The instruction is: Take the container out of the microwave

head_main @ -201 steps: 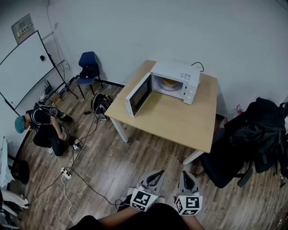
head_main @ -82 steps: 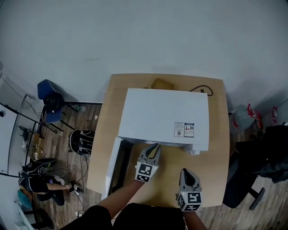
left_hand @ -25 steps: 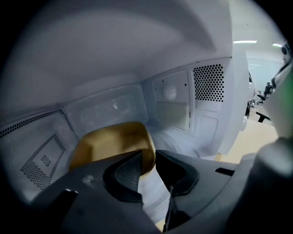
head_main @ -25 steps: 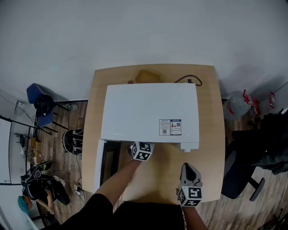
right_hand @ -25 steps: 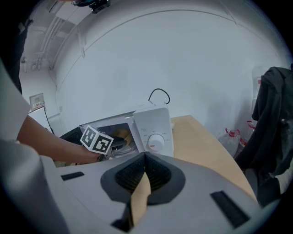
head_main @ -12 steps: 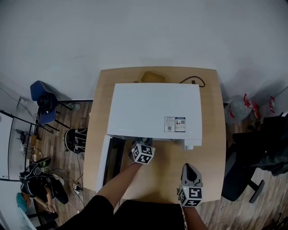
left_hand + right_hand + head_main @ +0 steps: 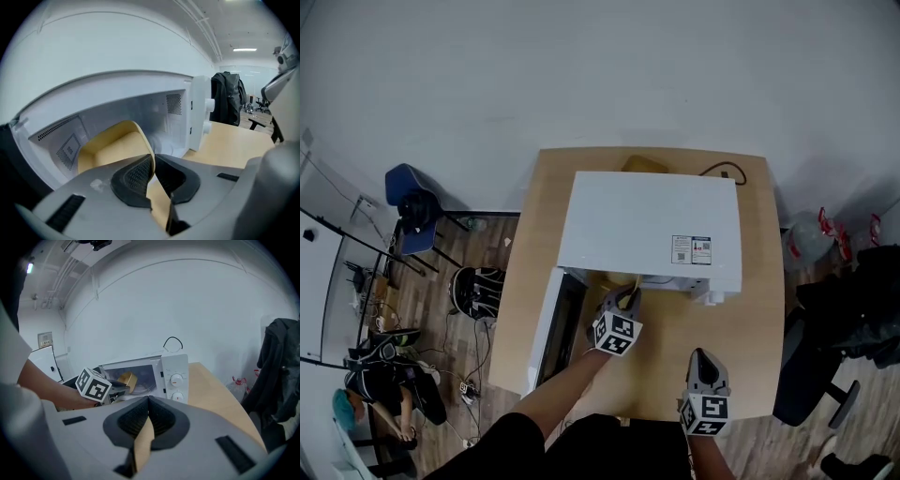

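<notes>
Pale yellow container (image 7: 108,146), white microwave (image 7: 647,220), light wooden table (image 7: 752,339), blue chair (image 7: 397,184).

One microwave (image 7: 652,225), one yellow container (image 7: 112,145), two tools, left tool (image 7: 630,292), right tool (image 7: 701,358), one worktop (image 7: 741,356), one blue chair (image 7: 411,202), one crouching person (image 7: 366,394)

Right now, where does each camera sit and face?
Head view: overhead, down onto the microwave; left forearm, left gripper, right gripper show.
Left gripper view: on left gripper, into the microwave; its fingers, just closing, pinch the container's rim.
Right gripper view: on right gripper, toward the microwave's front; its shut fingers, the left forearm.
All share microwave and container.
</notes>
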